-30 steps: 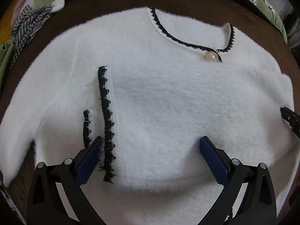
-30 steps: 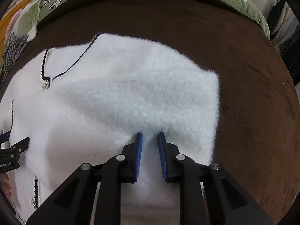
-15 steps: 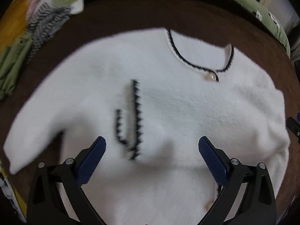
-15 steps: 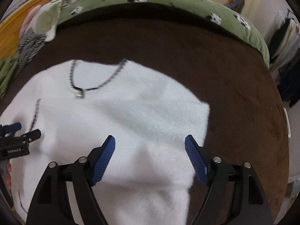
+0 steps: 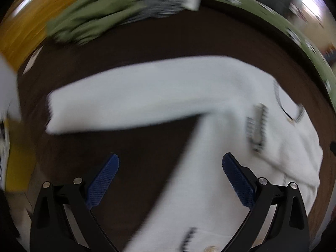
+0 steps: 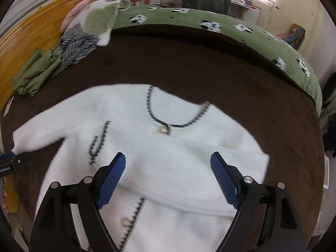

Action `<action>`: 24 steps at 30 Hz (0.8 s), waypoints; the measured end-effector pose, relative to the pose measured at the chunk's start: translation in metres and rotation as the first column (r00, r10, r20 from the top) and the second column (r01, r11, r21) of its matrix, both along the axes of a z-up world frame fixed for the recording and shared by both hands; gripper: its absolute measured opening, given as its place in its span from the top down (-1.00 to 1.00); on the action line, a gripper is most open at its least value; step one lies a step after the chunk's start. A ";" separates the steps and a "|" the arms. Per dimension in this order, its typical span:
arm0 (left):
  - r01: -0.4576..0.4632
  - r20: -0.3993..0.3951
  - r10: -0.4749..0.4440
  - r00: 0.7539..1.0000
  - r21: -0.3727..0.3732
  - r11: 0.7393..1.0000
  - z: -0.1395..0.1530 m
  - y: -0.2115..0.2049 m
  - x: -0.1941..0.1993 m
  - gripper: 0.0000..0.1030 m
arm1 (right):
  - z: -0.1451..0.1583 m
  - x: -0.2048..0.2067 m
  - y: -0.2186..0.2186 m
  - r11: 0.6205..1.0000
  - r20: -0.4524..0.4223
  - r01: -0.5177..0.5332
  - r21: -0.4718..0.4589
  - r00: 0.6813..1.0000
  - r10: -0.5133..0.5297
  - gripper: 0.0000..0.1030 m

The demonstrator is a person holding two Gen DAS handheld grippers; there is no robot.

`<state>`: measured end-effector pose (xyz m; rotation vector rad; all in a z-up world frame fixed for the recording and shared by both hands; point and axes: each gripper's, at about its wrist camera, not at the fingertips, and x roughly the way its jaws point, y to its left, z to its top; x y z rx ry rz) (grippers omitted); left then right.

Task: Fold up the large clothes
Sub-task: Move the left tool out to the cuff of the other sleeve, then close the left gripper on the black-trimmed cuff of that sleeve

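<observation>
the white fuzzy cardigan [image 6: 168,151] lies face up on the brown blanket [image 6: 199,63], black trim at the neckline and one pearl button at the collar. on its right side the sleeve seems already folded in, leaving a straight edge; the other sleeve [image 5: 130,98] stretches out flat across the blanket. so i judge one sleeve done, with the outstretched sleeve and the body folds left. the right gripper [image 6: 168,168] has just been opening and its jaws stand wide above the chest, holding nothing. the left gripper [image 5: 170,172] is spread wide too, empty, over the blanket below that sleeve. the left wrist view is heavily smeared. the hem is cut off behind the grippers. other clothes [image 6: 52,63] sit piled beyond.
</observation>
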<state>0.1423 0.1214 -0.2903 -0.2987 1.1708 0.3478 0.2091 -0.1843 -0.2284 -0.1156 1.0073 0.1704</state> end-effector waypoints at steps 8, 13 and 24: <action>-0.205 0.029 0.205 0.978 -0.001 0.979 -0.030 0.114 -0.049 -0.87 | -0.025 0.000 0.079 1.000 -0.058 -0.014 0.008 0.998 0.014 -0.60; -0.310 0.080 0.314 0.946 -0.063 0.949 -0.054 0.165 -0.061 -0.87 | -0.048 0.001 0.120 0.999 -0.090 -0.045 -0.016 0.995 0.044 -0.63; -0.450 0.079 0.475 0.876 -0.215 0.867 -0.103 0.218 -0.066 -0.87 | -0.075 0.014 0.156 0.997 -0.122 -0.046 -0.059 0.992 0.038 -0.63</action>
